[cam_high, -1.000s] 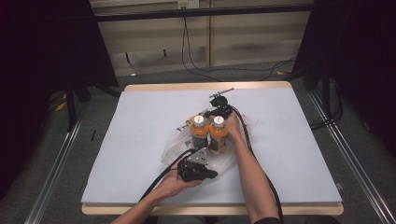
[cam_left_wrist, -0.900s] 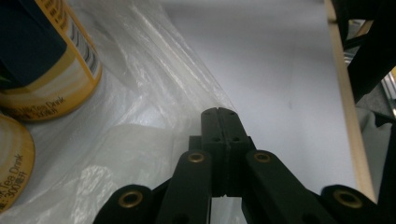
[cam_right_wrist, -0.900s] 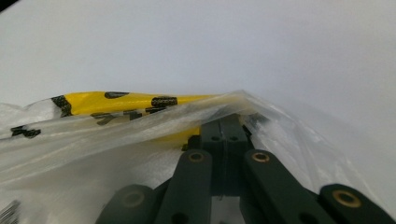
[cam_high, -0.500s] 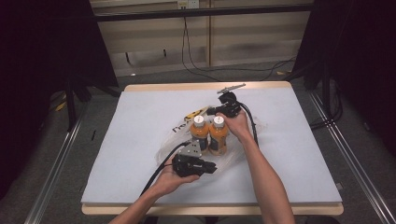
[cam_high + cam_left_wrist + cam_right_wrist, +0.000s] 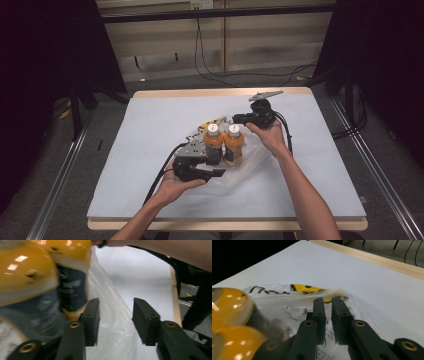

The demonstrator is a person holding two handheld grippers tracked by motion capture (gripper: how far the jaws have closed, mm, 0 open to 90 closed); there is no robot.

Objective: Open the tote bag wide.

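Two orange bottles (image 5: 223, 143) stand upright in the middle of the white mat (image 5: 150, 145), inside a clear bag (image 5: 250, 165) that wraps them. My left gripper (image 5: 115, 320), just in front of the bottles, has just been opening and gapes with only slack bag film between its jaws. My right gripper (image 5: 327, 315), just behind the bottles, has just been opening to a narrow slit at the bag's edge; the room beyond is dark.

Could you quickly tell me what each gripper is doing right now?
Left gripper: open, jaws just opening, plastic bag between them unpinched.
Right gripper: jaws starting to open, nearly together at the bag's edge.

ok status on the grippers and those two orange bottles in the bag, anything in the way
Left gripper open, jaws just opening, bag film between. Right gripper nearly closed at clear plastic bag edge. Two orange white-capped bottles upright inside. Nothing blocking.
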